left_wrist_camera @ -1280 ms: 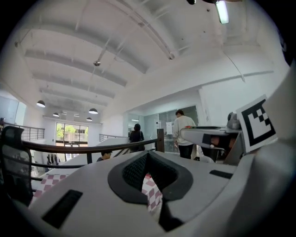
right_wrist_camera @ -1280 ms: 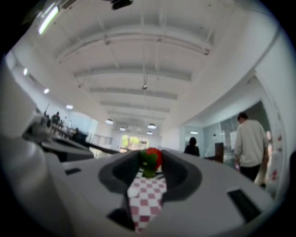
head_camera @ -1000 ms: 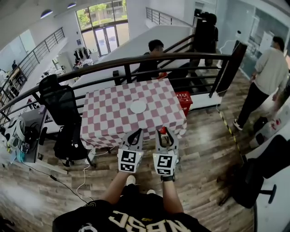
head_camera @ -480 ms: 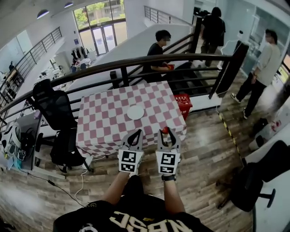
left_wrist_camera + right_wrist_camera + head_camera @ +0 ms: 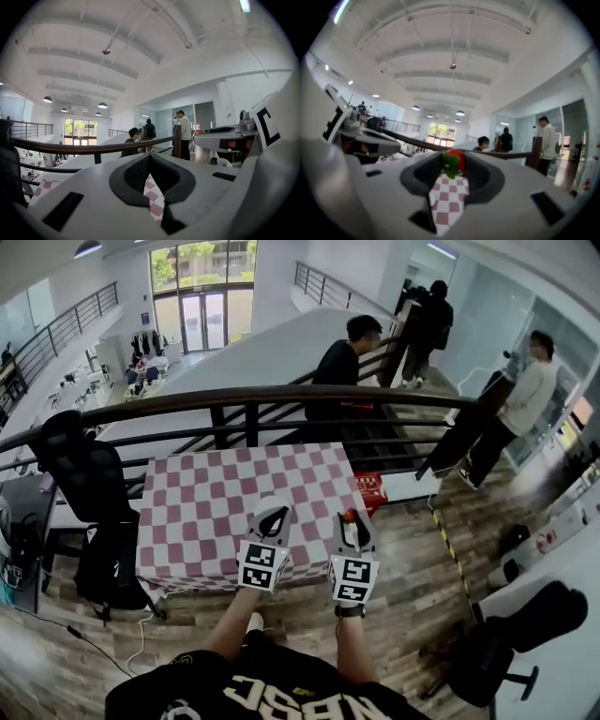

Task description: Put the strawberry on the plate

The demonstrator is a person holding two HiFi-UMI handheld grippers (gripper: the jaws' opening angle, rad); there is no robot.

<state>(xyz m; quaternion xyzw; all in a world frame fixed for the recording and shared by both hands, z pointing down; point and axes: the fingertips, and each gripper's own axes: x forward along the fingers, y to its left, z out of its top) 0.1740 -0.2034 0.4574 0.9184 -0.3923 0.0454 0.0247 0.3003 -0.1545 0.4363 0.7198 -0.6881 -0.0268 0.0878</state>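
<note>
My right gripper (image 5: 351,519) is shut on a small red strawberry (image 5: 351,515) with a green top, held at its fingertips above the near right part of the table (image 5: 187,512). In the right gripper view the strawberry (image 5: 453,161) sits pinched at the jaw tips over the pink-and-white checked cloth (image 5: 449,197). To its left my left gripper (image 5: 273,515) hangs over the table, tips together and nothing in them. The left gripper view shows only the checked cloth (image 5: 154,197) through its jaws. No white plate shows in the head view; the left gripper covers the middle of the cloth.
A dark curved railing (image 5: 234,399) runs just behind the table. A black office chair (image 5: 80,474) stands at the table's left and a red crate (image 5: 370,491) at its far right corner. People (image 5: 342,362) stand beyond the railing. Another dark chair (image 5: 506,643) is at the lower right.
Both grippers have come forward from the table's near edge to over the cloth, the strawberry still in the right one. The plate, seen before, is now covered by the left gripper.
</note>
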